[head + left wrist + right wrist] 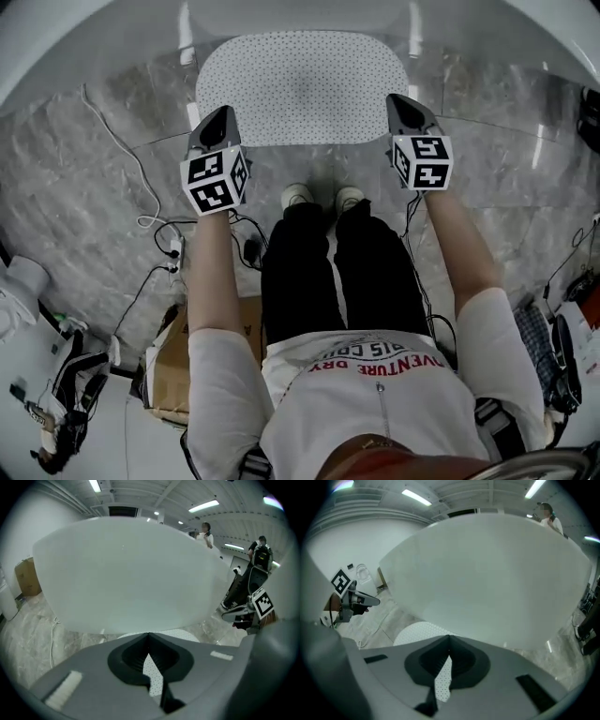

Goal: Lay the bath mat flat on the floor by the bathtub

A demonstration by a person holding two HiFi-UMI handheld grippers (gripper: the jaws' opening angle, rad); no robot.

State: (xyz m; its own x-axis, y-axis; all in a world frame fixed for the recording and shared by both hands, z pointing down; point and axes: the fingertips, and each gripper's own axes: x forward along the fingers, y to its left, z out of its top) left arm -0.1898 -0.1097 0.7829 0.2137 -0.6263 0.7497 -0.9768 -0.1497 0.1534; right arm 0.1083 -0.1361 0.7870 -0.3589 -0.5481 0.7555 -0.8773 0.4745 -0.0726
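The white dotted bath mat [300, 89] lies spread flat on the marble floor against the white bathtub [300, 17]. My left gripper [223, 114] hovers at the mat's near left corner, and my right gripper [403, 99] at its near right corner. Both are shut, with nothing seen pinched. In the left gripper view the jaws of the left gripper [149, 634] meet in front of the tub wall [131, 573], with the mat [153, 670] below them. The right gripper view shows the right gripper [449, 637] shut likewise, and the mat [415, 632] on the floor beneath.
My shoes [298, 195] stand just short of the mat's near edge. Cables [155, 220] and a power strip [175, 248] lie on the floor to the left, with a cardboard box [169, 366] behind. Bags and gear [562, 366] sit at the right. A person [205, 532] stands beyond the tub.
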